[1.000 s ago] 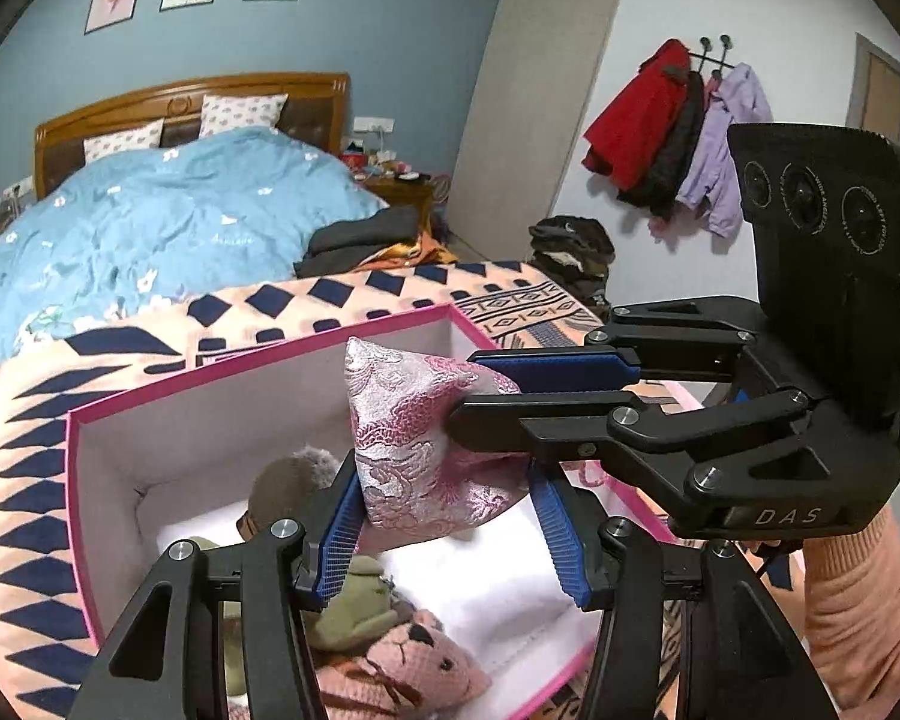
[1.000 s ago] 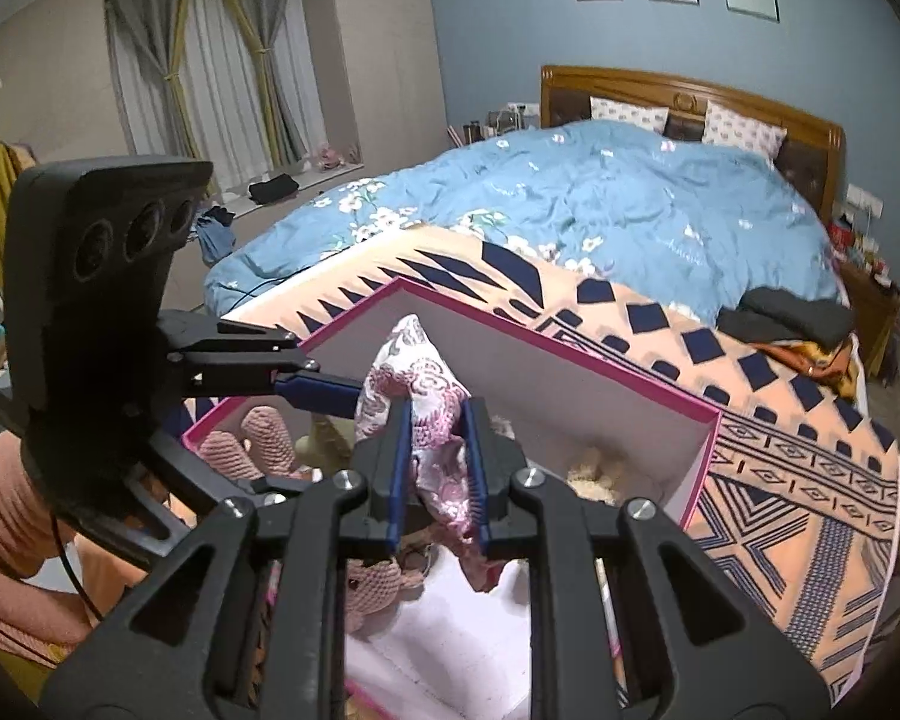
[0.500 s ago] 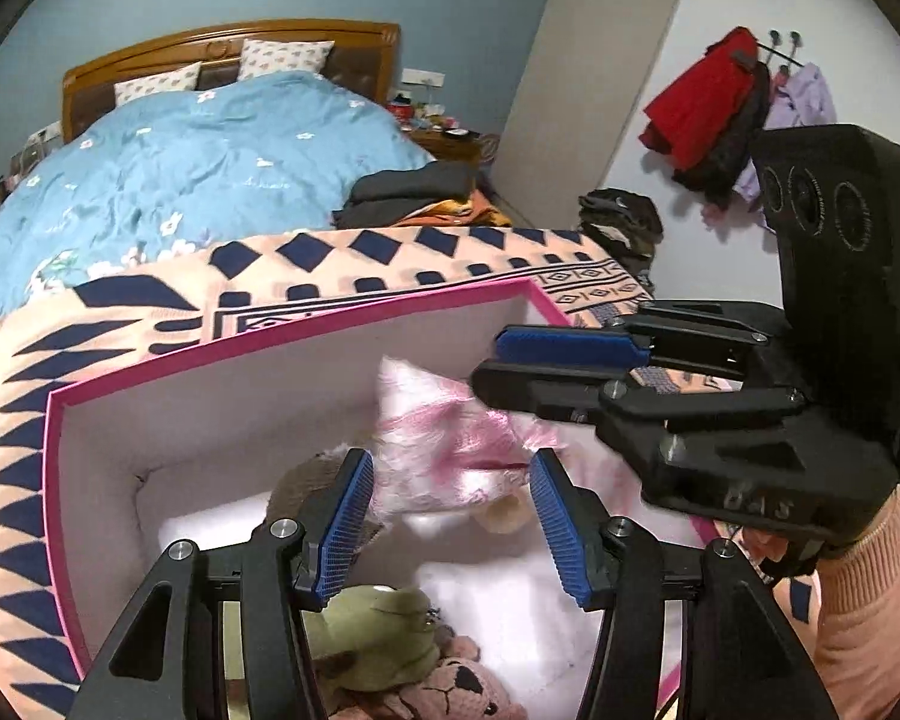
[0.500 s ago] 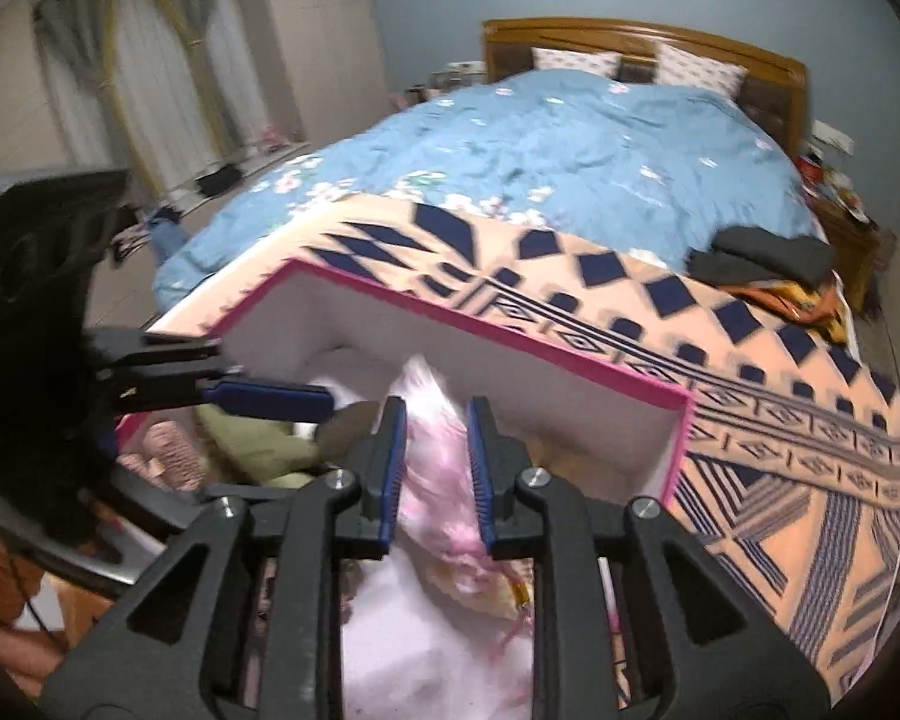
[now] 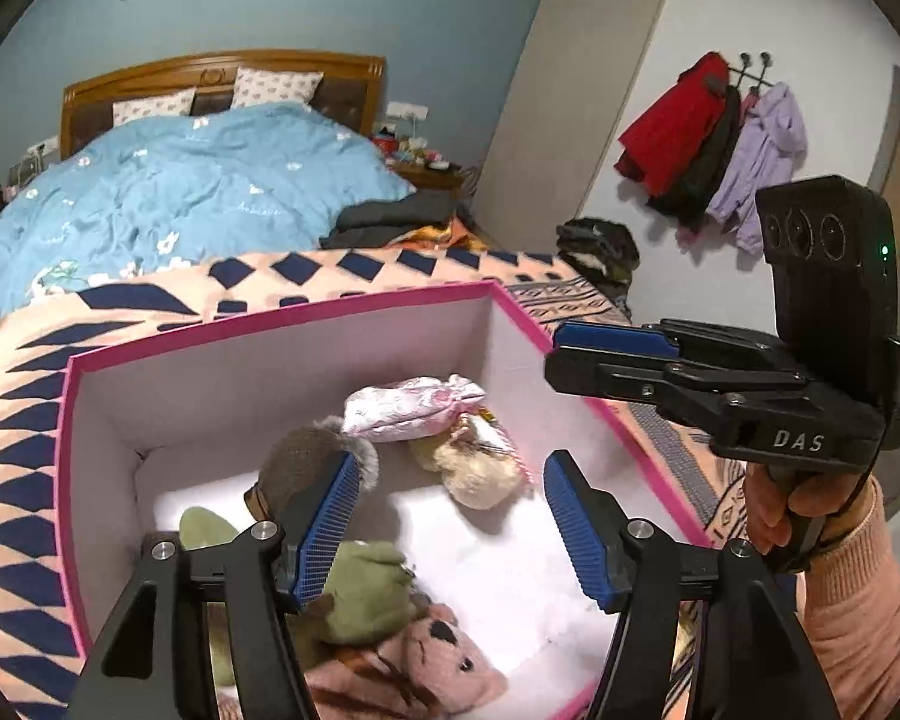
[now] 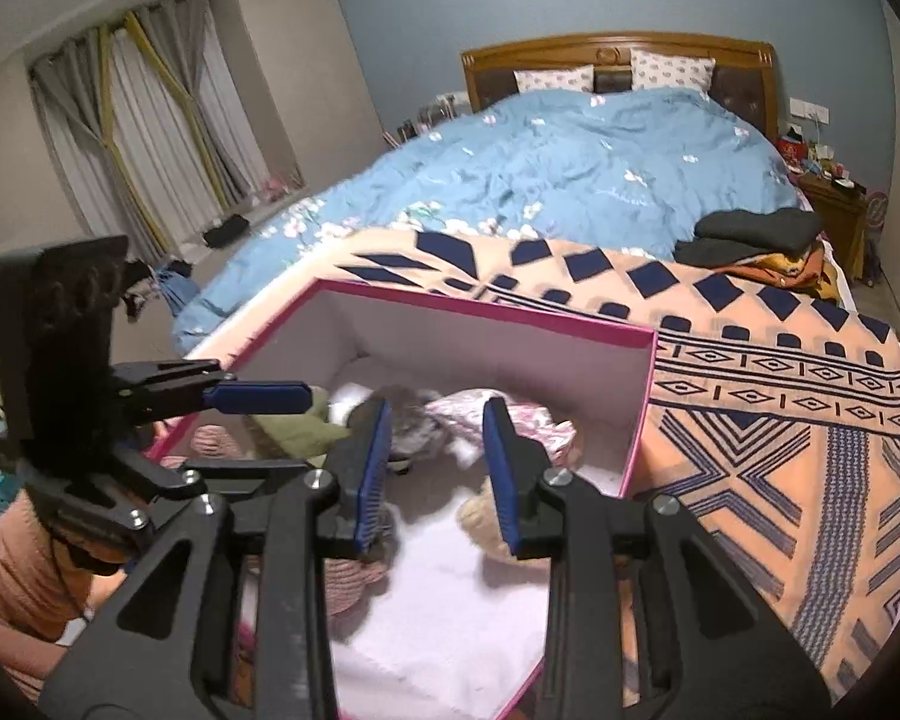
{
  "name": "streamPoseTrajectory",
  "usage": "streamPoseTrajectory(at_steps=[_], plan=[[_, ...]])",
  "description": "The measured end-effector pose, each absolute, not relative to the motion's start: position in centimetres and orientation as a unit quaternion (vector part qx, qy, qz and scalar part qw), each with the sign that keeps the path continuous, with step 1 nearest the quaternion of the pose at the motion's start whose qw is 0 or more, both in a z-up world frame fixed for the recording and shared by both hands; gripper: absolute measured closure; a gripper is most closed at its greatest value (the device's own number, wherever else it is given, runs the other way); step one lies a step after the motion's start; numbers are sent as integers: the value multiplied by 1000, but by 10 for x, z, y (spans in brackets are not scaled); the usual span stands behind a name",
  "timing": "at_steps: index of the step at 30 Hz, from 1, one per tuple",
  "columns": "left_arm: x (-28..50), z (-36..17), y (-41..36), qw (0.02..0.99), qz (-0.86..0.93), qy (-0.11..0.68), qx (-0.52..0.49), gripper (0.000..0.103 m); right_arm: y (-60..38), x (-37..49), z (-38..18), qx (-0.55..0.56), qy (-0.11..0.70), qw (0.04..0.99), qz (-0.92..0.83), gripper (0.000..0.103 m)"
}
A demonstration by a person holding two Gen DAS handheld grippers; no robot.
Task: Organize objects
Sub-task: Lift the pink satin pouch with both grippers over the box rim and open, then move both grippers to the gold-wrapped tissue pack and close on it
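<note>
The pink brocade pouch (image 5: pixel 411 407) lies on its side inside the pink-rimmed box (image 5: pixel 282 312) on the bed, against the far wall, its long axis running across the box and resting on a cream plush toy (image 5: pixel 480 468). Both tools hang above it, empty. The left hand-held gripper (image 5: pixel 450 534) is opening with nothing between its pads, and the right hand-held gripper (image 6: pixel 435 468) is opening too, the pouch ahead and below.
</note>
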State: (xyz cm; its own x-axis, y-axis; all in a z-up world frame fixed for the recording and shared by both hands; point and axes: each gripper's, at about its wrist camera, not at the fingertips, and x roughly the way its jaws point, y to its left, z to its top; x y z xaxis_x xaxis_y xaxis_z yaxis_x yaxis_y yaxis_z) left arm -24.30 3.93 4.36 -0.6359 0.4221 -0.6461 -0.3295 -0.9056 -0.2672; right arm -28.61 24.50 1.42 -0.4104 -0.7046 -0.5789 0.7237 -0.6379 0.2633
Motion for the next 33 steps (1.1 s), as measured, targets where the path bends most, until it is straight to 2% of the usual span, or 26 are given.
streamPoseTrajectory(at_steps=[3, 9, 17, 20, 33], plan=[[-219, 54, 39, 223, 909, -65, -345, 28, 253, -266, 21, 322, 4, 436, -840, 60], [-171, 64, 42, 233, 922, -49, -307, 27, 273, -223, 23, 303, -13, 453, -838, 53], [-122, 48, 60, 232, 926, -23, -297, 27, 303, -175, -5, 300, -41, 443, -844, 52], [-111, 38, 66, 236, 923, -29, -301, 27, 313, -161, -18, 309, -52, 433, -845, 46], [-103, -7, 102, 242, 903, -46, -352, 28, 342, -134, -70, 356, -87, 370, -854, 46]])
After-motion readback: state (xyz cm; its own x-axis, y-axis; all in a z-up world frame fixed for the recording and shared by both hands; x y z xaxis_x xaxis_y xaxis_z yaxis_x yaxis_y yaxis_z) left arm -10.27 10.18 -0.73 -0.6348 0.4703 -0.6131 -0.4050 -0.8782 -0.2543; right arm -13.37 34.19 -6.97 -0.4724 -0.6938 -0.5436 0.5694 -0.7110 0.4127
